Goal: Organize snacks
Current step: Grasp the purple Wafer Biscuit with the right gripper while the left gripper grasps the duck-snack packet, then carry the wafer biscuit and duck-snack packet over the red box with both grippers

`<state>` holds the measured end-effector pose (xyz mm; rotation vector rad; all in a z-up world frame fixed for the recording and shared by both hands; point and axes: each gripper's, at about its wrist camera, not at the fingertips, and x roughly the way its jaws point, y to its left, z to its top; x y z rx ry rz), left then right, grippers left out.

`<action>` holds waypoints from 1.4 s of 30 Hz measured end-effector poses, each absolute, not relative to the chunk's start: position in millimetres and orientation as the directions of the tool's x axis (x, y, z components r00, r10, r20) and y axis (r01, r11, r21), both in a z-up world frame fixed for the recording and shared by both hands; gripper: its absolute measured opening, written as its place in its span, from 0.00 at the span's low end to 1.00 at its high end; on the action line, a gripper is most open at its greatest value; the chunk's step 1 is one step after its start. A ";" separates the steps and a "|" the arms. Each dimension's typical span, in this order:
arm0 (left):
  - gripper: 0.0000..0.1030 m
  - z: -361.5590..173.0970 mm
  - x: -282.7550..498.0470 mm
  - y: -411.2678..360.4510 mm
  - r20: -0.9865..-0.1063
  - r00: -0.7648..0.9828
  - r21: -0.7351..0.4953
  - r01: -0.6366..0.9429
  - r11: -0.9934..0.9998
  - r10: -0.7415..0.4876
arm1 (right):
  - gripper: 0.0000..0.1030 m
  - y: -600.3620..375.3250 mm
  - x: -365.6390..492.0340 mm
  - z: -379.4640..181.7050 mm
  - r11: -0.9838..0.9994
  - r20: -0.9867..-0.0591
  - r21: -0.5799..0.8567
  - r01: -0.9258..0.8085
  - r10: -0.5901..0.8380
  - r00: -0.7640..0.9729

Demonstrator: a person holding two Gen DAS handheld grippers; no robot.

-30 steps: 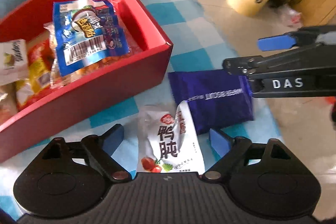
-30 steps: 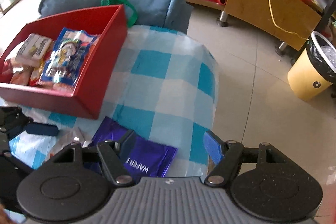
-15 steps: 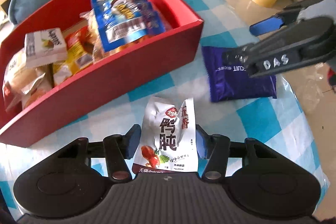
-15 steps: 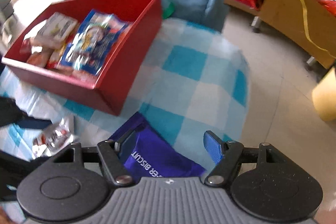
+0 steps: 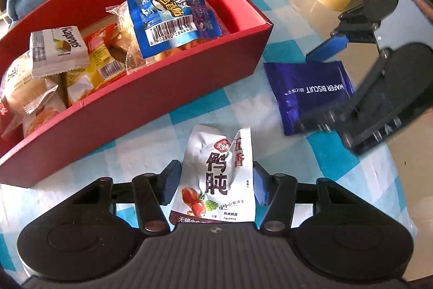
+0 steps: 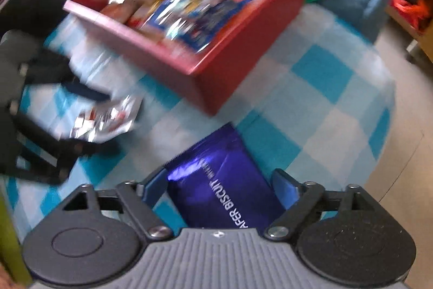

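On the checked desk [image 5: 338, 153], just in front of the red box [image 5: 135, 110], gripping the white pouch [image 5: 219, 175] with the left gripper [image 5: 215, 178]: fingers [image 5: 170, 179] narrowed onto its two side edges, pads touching the foil, though easing apart a shade at this instant. Cannot tell if lifted clear of the cloth or resting on it by the lower end. Off to the right, near the box's corner, straddling the purple wafer packet [image 5: 311, 88] with the right gripper [image 6: 219, 186]: fingers [image 6: 284, 184] spreading wide, one on either side of the packet lying flat on the desk, no pad seen pressing on it; blurred in that view, so hard to say more. Judged as the pick-up step for two loose snacks, with several packets [image 5: 59, 50] already inside the box and these two apparently the last outside it. Next for the left side: firm up the pinch, lift straight up, carry over the near wall and let go above a free spot. Calls for care with the thin, slippery foil, likely to buckle or slide out of an edge grip. Next for the right side: settle lower around the packet, close across its width, then follow into the box without crossing the left gripper's path.
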<state>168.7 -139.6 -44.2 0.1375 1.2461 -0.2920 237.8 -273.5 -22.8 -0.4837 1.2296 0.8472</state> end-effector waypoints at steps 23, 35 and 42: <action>0.70 -47.4 174.1 -129.8 -0.935 0.342 -0.003 0.247 0.969 -0.090 | 0.94 -264.2 202.3 -31.7 0.826 -0.961 0.028 -0.564 0.178 0.214; 0.57 -39.5 148.2 -109.7 -0.942 0.326 0.019 0.286 0.958 -0.078 | 0.64 -246.5 164.2 -9.2 0.881 -0.938 -0.063 -0.470 0.108 0.330; 0.56 -36.1 129.6 -90.8 -0.940 0.335 0.041 0.290 0.956 -0.062 | 0.64 -223.4 141.1 -0.6 0.889 -0.933 -0.107 -0.446 0.065 0.354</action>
